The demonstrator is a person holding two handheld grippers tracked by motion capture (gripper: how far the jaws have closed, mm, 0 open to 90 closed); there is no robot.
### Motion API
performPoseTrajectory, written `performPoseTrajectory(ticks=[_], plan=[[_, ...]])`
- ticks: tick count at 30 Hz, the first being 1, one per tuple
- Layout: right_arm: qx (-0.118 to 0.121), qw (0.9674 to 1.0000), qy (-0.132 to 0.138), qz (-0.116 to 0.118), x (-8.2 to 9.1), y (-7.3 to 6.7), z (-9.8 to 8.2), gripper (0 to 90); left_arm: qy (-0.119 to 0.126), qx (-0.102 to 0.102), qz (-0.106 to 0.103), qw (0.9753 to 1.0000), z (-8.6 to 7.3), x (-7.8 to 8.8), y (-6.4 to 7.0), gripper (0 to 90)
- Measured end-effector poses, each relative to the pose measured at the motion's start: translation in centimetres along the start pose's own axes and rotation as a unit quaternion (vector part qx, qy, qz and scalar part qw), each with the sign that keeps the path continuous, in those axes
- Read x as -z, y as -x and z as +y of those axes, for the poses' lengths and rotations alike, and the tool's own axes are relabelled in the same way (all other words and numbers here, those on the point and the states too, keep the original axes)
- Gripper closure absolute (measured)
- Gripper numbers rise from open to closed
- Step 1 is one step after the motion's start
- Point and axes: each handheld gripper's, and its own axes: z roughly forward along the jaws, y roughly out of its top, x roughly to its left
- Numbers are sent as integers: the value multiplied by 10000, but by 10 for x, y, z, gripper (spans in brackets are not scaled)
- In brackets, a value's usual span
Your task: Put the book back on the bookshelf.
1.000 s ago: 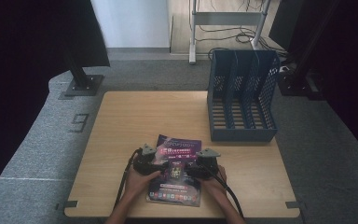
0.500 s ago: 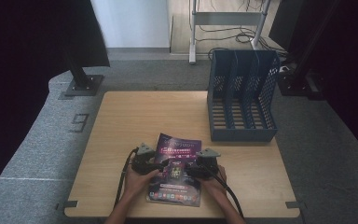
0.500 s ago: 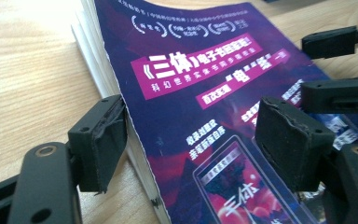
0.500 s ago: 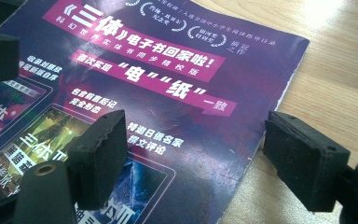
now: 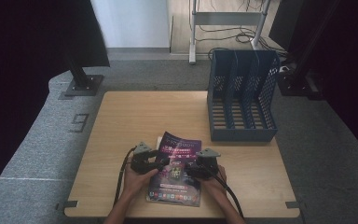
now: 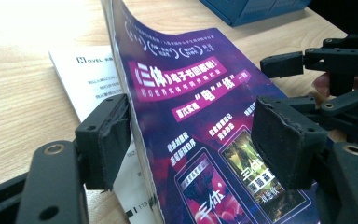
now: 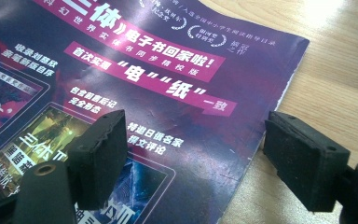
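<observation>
Left gripper [image 5: 163,162] jaws have just been closing a little versus the earlier frames, with the magazine's [image 5: 177,168] raised left edge between them; otherwise both hands sit about where they were and the magazine hasn't shifted on the table [image 5: 135,116]. Nearest the front edge: both forearms come in at the bottom, hands on either side of the purple magazine, which lies near the middle of the table's front edge. In the left gripper view the cover [image 6: 200,121] stands lifted off the white page [image 6: 86,79] beneath; the left pad [image 6: 114,140] touches or nearly touches the spine edge, the other pad [image 6: 286,140] stands clear of the cover, so jaws are apart, not clamped yet. Right gripper [image 5: 189,169] is also apart: in the right gripper view one pad [image 7: 100,149] hovers over the cover [image 7: 168,93], the other [image 7: 303,158] sits just off the magazine's right edge above bare wood, nothing pinched. Farther back, toward the back right corner, the blue file rack [image 5: 242,100] stands upright, slots empty as far as I can see, well apart from the magazine. Judgement: early stage. Likely goal is getting the magazine picked up and filed in the rack. Done so far: left edge lifted and lined up in the jaws. Left: secure grip on both sides, lift, carry to the rack, slot in.
</observation>
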Motion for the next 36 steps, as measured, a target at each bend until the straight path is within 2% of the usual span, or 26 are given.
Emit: performPoseTrajectory(ticks=[3, 6, 10, 17, 21, 26, 30, 36], plan=[[-2, 10000, -1, 0, 0, 0, 0, 214, -61, -33, -23, 10000, 0, -2, 1, 292], [-1, 10000, -1, -1, 0, 0, 0, 214, -147, -57, 43, 9999, 0, -4, 1, 294], [1, 10000, 1, -1, 0, 0, 0, 214, -280, 5, 71, 9996, -1, -10, -2, 297], [-12, 10000, 0, 7, 0, 0, 0, 213, -374, -36, 131, 9992, 6, -18, -5, 304], [-12, 10000, -1, 8, 0, 0, 0, 213, -346, -45, 83, 9994, 11, -23, -7, 320], [-13, 10000, 0, 8, 0, 0, 0, 213, -505, -34, 163, 9986, 10, -31, -10, 327], [-13, 10000, -2, 9, 0, 0, 0, 213, -488, 28, 208, 9986, 10, -33, -12, 345], [-16, 10000, -5, 13, 0, 1, 0, 211, -439, 51, 161, 9989, 10, -34, -13, 351]])
